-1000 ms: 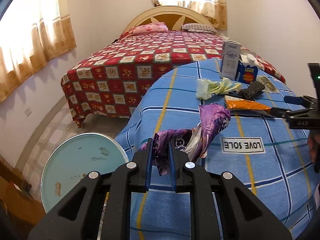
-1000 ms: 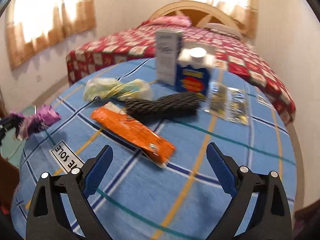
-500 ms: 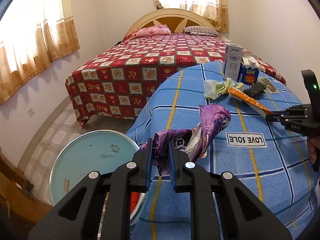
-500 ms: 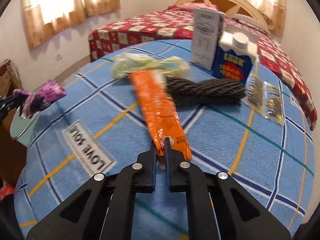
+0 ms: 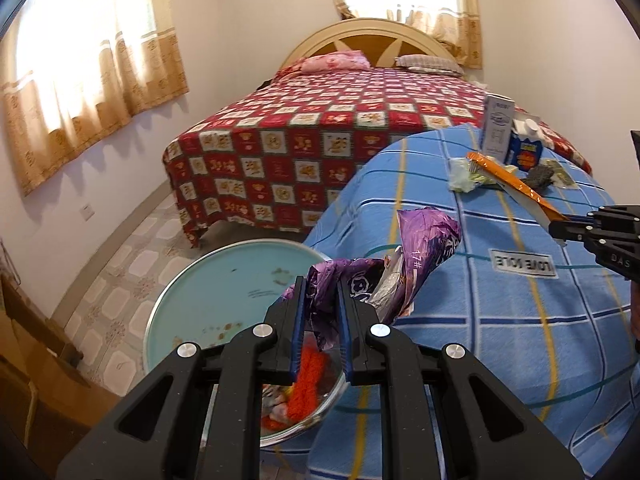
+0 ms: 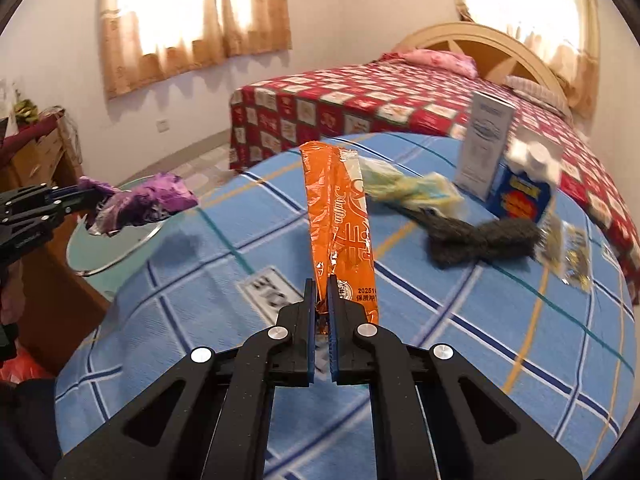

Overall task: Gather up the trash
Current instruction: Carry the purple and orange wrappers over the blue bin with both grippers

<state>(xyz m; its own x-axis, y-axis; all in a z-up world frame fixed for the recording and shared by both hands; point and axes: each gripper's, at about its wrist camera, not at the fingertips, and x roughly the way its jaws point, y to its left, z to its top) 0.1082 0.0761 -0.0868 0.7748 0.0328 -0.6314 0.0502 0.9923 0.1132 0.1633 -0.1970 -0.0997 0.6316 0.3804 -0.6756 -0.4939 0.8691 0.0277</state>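
Note:
My left gripper (image 5: 322,286) is shut on a crumpled purple wrapper (image 5: 416,252) and holds it over the open trash bin (image 5: 200,280), whose pale blue lid stands up and which holds orange and mixed trash (image 5: 308,376). My right gripper (image 6: 320,286) is shut on the end of a long orange wrapper (image 6: 340,220), lifted above the blue checked table cover (image 6: 480,360). The right wrist view also shows the left gripper (image 6: 80,196) with the purple wrapper (image 6: 148,200) at far left. A pale green plastic bag (image 6: 404,188) lies on the table.
A white box (image 6: 484,144), a blue carton (image 6: 520,192), a dark rope bundle (image 6: 484,240) and small packets (image 6: 572,256) are at the table's far side. A bed with a red checked cover (image 5: 320,128) is behind. A wooden cabinet (image 6: 48,240) is on the left.
My left gripper has carried the purple wrapper left, off the table's edge and over the bin. My right gripper closed on the orange wrapper and lifted it off the table.

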